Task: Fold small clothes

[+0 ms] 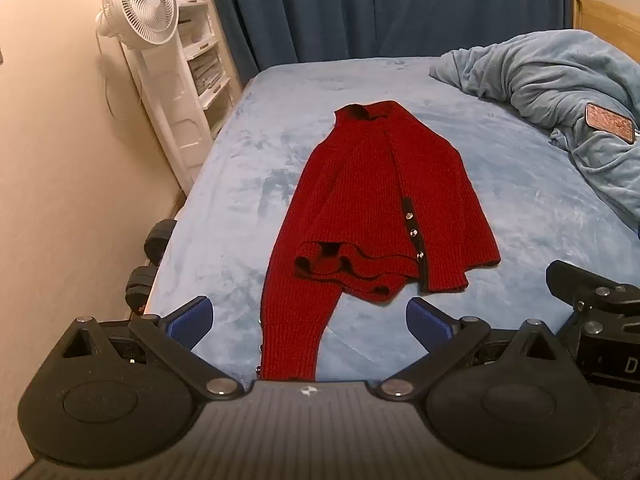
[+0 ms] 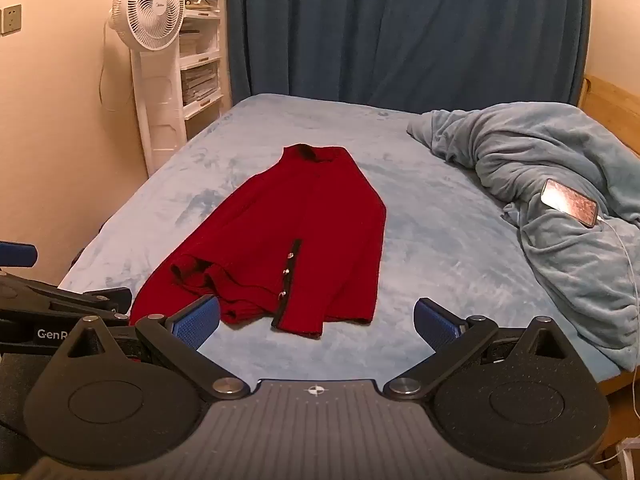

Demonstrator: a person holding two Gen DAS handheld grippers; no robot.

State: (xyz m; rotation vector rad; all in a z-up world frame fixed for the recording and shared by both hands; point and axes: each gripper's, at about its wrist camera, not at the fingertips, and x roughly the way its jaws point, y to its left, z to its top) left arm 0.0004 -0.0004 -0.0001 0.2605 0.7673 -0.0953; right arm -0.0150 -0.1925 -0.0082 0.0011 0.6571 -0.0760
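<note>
A red knitted cardigan (image 1: 372, 196) with black trim and silver buttons lies on the light blue bed (image 1: 500, 208), collar at the far end. One sleeve runs down toward the near edge, and part of the hem is bunched up. My left gripper (image 1: 310, 326) hovers open just above the near end of that sleeve, nothing between its blue pads. In the right wrist view the cardigan (image 2: 288, 232) lies ahead and to the left. My right gripper (image 2: 318, 322) stands open near the hem, holding nothing. The left gripper's body (image 2: 60, 312) shows at that view's left edge.
A crumpled blue blanket (image 2: 560, 208) is heaped at the right of the bed, with a phone (image 2: 570, 202) and its cable on it. A white fan (image 2: 148, 12) and white shelves (image 2: 200, 60) stand by the left wall. Dark blue curtains (image 2: 400, 28) hang behind.
</note>
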